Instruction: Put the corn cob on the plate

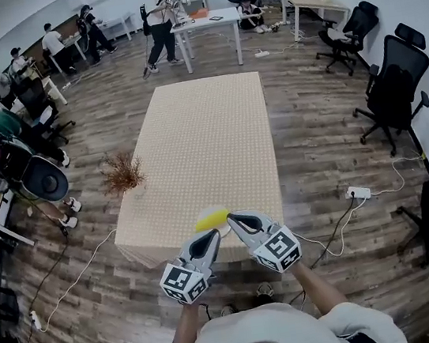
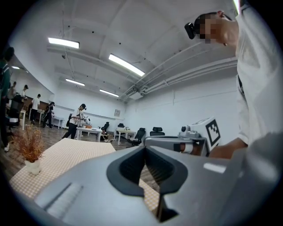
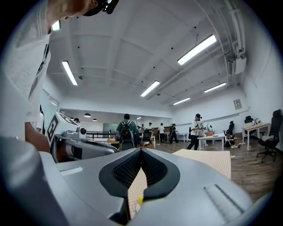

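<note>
At the near edge of the bench (image 1: 209,127), left gripper (image 2: 145,149): fingers (image 2: 131,167) closed, pads touching at the tip, nothing gripped. Only checked cloth shows through the slot below the pads.

Right gripper (image 3: 140,151): the same, fingers closed on nothing. A sliver of yellow shows low in the slot beyond the pads.

Both grippers are held level. Their tips angle toward each other, near but apart. Two grippers, one marker cube on each.

Corn cob (image 1: 211,221): one. It is bright yellow, short and tapered, and lies on its side just ahead of the two tips.

Plate (image 1: 211,209): one, white and round, mostly covered by the cob and the fingers. The cob looks to lie on it, but the head view does not settle contact.

Further out, the bench is long and covered in pale tan checked cloth. One dried brown plant (image 1: 121,172) stands in a small white pot at the bench's left edge, well apart from the plate.

Around the bench there is wood floor, black office chairs along the right wall, and several people at other desks at the far end.
</note>
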The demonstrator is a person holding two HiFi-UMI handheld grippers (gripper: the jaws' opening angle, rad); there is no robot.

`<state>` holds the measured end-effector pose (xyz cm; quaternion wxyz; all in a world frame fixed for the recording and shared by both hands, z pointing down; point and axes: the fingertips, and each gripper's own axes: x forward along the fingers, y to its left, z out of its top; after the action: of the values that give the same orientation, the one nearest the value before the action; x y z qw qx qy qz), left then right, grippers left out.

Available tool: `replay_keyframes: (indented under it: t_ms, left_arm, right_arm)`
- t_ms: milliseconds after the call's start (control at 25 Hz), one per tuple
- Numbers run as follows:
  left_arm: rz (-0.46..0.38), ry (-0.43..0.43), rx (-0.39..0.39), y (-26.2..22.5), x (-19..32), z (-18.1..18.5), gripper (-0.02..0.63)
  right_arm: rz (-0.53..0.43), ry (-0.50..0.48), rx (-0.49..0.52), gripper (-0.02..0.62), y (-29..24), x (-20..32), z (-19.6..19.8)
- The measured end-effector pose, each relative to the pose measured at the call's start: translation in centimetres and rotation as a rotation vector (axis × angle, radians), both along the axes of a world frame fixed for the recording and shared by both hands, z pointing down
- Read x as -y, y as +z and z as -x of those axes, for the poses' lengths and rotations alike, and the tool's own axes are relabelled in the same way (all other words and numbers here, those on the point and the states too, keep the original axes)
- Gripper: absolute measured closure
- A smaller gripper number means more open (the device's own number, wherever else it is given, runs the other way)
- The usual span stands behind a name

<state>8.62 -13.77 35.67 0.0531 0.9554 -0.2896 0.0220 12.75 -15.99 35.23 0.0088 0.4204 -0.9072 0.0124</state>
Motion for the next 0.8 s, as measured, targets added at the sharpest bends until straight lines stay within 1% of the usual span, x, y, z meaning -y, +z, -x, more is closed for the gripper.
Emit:
replay_keyframes:
  t_ms: [120, 200, 320, 400, 560, 800]
  left_arm:
    - [0.002, 0.033, -0.02, 0.3, -1.4, 1.4, 0.598]
    - [-0.013, 0.067, -0.024, -0.1, -2.5, 2.6, 0.598]
    - [-0.045, 0.096, -0.019, -0.8, -3.8, 5.7, 0.598]
    - [-0.048, 0.104, -0.022, -0.7, -4.6, 8.1, 0.598]
    - [-0.018, 0.14, -0.064, -0.3, -6.3, 11.1, 0.598]
    - [0.038, 0.169, -0.123, 0.7, -8.9, 13.6, 0.598]
  right_arm:
    - [0.009, 0.056, 0.038, 0.595, 0.0, -1.5, 1.0]
    - [0.02, 0.092, 0.034, 0.595, -0.2, -2.5, 2.3]
    - [0.007, 0.149, 0.015, 0.595, -0.5, -4.0, 5.1]
    - [-0.005, 0.173, 0.02, 0.595, -0.6, -5.4, 7.3]
    - [-0.019, 0.236, 0.006, 0.595, -0.6, -8.5, 9.8]
    - [0.058, 0.303, -0.021, 0.597, 1.3, -12.3, 12.4]
